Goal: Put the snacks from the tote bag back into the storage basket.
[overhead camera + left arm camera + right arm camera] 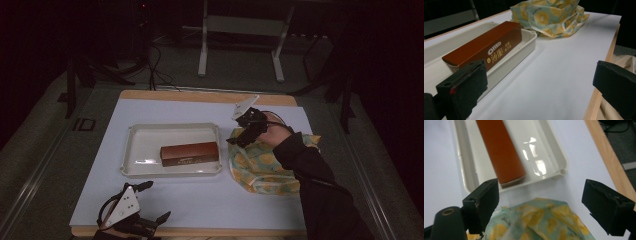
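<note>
Your left gripper (152,202) sits at the bottom left of the high view, near the front edge of the table (200,97), its jaws spread wide with nothing between them. Its own view shows the two black jaws low at either side of the frame, white sheet (564,65) bare between them.

Your right gripper (239,139) hangs at the middle right of the high view, over the upper left edge of the yellow-patterned cloth bag (265,167). Its jaws stand wide apart too, and hold nothing; in the right gripper view the bag (541,220) lies at the bottom centre of the frame, between and below the jaws. Whether they touch the cloth, I cannot tell.

You have the bag lying crumpled on the white sheet (200,200), just right of the white tray (145,135) in the centre of the high view. Inside the tray's right half lies a brown biscuit box (190,153), flat, with "OREO" readable on its side (486,47) in the left gripper view.
</note>
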### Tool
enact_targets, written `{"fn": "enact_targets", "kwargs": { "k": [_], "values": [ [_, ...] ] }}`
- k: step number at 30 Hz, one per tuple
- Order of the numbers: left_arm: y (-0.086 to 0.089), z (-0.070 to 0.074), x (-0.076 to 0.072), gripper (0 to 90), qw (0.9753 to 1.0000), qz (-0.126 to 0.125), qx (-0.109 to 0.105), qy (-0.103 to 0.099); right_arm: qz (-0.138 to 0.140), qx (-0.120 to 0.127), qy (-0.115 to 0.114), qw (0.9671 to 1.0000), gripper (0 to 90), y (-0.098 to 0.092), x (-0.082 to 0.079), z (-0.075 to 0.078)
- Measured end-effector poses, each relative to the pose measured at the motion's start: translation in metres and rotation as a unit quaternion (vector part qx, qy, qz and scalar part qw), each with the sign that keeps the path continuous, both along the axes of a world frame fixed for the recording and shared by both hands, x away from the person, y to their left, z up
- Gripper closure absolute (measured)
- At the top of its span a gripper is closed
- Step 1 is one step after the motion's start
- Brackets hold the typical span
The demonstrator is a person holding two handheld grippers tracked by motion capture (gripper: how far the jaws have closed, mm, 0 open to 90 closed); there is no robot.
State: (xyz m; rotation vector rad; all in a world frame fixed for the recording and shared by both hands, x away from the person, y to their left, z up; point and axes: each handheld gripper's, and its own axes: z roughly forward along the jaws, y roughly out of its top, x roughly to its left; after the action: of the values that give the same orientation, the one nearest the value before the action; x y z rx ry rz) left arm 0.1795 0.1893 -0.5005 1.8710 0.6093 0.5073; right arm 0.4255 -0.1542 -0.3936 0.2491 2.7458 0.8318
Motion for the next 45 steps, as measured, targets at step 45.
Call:
{"fn": "enact_targets", "kwargs": {
  "k": [45],
  "values": [
    [-0.002,0.0,0.001,0.0,1.0,-0.001,0.002,0.002,-0.284,0.179,-0.057,0.9402,13.4,-0.153,-0.032,-0.042]
  ]
}}
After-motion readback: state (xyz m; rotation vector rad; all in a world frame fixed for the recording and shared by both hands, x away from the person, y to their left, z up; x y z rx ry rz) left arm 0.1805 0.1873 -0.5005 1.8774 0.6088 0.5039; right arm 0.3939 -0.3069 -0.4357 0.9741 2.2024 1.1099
